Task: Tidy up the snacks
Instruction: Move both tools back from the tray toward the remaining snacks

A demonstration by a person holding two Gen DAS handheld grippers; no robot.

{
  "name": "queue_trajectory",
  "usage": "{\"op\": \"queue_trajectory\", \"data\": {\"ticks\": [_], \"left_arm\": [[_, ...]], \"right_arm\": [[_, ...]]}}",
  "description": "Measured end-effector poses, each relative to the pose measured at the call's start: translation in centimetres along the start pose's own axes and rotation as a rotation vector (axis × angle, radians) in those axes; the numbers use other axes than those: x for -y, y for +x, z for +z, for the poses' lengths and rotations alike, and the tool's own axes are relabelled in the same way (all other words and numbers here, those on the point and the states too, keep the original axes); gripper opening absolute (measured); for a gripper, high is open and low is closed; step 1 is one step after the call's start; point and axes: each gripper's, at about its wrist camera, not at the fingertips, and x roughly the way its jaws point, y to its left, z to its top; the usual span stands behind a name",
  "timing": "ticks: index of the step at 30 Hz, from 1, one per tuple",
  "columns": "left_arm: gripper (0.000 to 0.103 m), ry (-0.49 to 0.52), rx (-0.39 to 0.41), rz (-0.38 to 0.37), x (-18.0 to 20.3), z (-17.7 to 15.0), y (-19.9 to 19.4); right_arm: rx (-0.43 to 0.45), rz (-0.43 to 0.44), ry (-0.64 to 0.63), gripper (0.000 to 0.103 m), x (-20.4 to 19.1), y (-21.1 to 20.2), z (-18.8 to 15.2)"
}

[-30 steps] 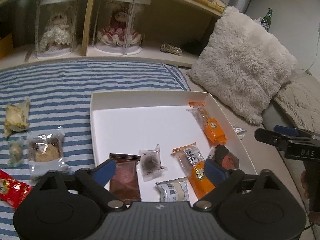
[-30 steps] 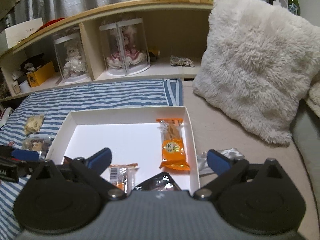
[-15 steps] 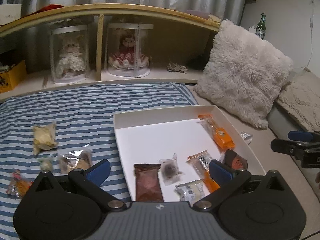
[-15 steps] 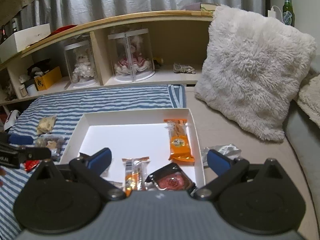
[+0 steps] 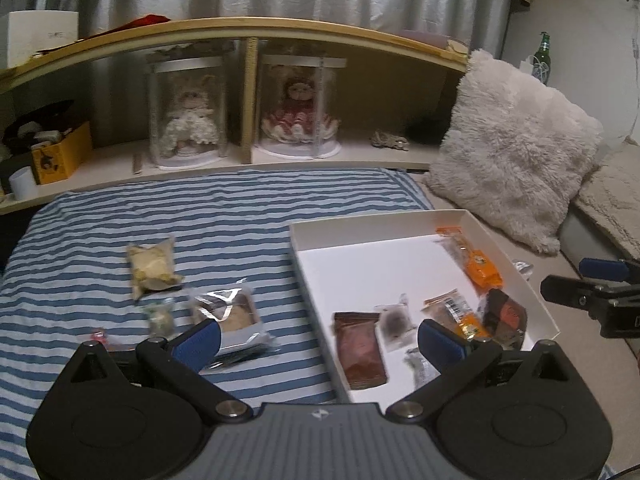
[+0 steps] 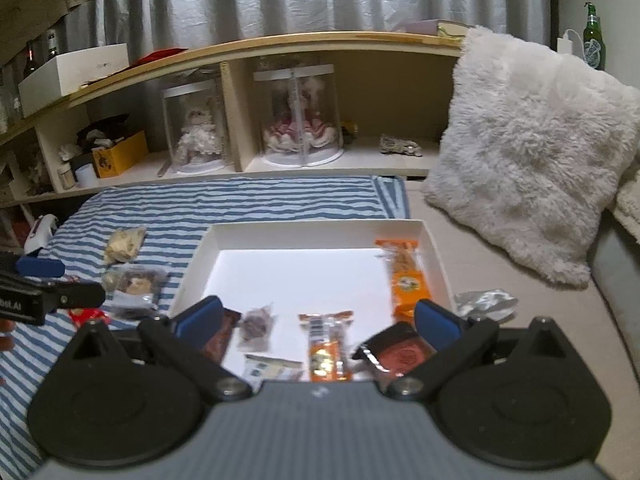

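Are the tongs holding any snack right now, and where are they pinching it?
No. Both are open and empty: the left tongs hang above the striped blanket and the white box, the right tongs above the box.

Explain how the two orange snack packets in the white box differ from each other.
The far orange packet lies along the right wall of the white box; the near orange packet lies in the middle, at the near edge. The near one shows a barcode; the far one shows a round label. Both are long, orange, and lie flat.
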Motion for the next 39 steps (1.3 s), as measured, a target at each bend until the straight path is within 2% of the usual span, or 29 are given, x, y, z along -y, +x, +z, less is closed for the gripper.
{"op": "queue_trajectory", "data": {"ticks": [20, 29, 35, 39], "left_arm": [[0.103, -0.160, 0.025, 0.169, -12.4, -2.3, -3.3], [0.103, -0.223, 0.037, 0.249, -17.6, -3.4, -3.3], [0.103, -0.311, 0.062, 0.261, -20.4, -3.3, -2.8], [0.103, -0.357, 0.041, 0.262, -20.9, -3.6, -1.3]], "right_arm": [[-0.020, 0.168, -0.075, 0.102, -12.2, 4.7, 1.3], [-0.052, 0.302, -0.136, 0.103, -18.0, 7.7, 0.5], [-0.051, 0.364, -0.197, 0.103, -21.2, 9.9, -0.7], [-0.065, 0.377, -0.199, 0.103, -22.6, 11.6, -1.3]]}}
